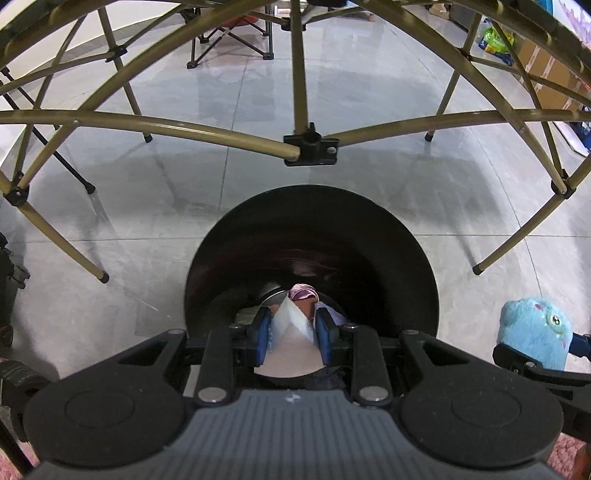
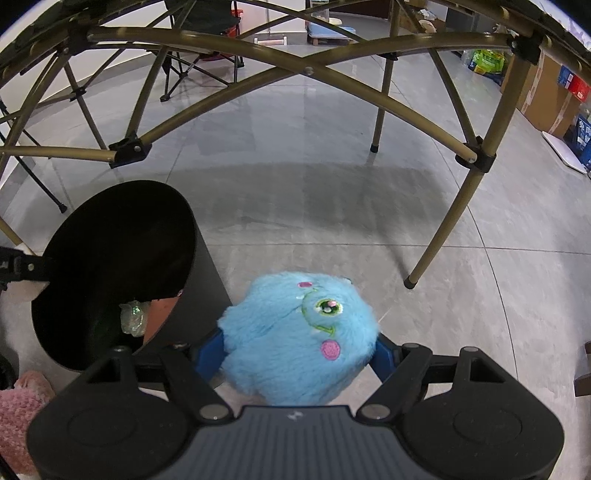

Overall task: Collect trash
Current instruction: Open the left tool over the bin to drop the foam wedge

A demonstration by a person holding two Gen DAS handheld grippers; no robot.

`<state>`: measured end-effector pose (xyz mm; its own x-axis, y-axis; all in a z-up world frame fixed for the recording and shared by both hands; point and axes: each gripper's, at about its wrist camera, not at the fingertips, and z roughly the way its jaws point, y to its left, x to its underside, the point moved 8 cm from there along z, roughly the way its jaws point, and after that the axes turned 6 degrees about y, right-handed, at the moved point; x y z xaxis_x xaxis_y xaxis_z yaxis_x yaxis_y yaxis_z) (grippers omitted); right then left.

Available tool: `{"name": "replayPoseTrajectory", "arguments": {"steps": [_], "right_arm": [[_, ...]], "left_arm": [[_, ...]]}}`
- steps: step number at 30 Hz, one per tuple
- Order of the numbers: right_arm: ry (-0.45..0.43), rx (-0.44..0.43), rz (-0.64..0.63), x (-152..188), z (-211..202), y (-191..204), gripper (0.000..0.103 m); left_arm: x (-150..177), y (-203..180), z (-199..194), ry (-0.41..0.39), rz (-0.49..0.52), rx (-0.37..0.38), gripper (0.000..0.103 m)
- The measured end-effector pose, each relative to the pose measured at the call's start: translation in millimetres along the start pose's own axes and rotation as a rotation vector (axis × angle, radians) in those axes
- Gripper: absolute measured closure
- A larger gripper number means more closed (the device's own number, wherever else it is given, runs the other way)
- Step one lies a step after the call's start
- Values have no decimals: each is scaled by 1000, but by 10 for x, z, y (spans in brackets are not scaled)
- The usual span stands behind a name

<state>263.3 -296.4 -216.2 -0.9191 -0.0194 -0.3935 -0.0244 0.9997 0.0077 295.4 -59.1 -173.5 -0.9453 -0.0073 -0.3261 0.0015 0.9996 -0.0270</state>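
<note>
In the left wrist view my left gripper (image 1: 291, 328) is shut on a folded white paper (image 1: 290, 334), held right over the mouth of a round black trash bin (image 1: 388, 251). Pink and silver scraps (image 1: 301, 291) lie at the bin's bottom. In the right wrist view my right gripper (image 2: 297, 354) is shut on a fluffy blue plush toy (image 2: 299, 332) with an embroidered green eye and pink spots. The same bin (image 2: 207, 291) stands just left of the toy, with crumpled plastic (image 2: 133, 317) and an orange item inside. The toy (image 1: 532, 332) also shows at the right edge of the left wrist view.
A folding table's olive metal frame (image 1: 299, 74) arches overhead, its legs (image 2: 436, 236) standing on the grey tiled floor around the bin. Cardboard boxes (image 2: 546, 99) and bags line the far right. A folding chair (image 1: 229, 33) stands at the back. A pink fuzzy thing (image 2: 18, 410) lies low left.
</note>
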Motion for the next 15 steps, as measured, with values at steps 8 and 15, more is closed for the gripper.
{"name": "replayPoseTrajectory", "arguments": {"steps": [8, 15], "right_arm": [[6, 0, 10, 15, 14, -54, 25], [11, 1, 16, 21, 29, -86, 25]], "left_arm": [[-42, -116, 98, 21, 5, -4, 76], [-56, -196, 155, 34, 17, -3, 75]]}}
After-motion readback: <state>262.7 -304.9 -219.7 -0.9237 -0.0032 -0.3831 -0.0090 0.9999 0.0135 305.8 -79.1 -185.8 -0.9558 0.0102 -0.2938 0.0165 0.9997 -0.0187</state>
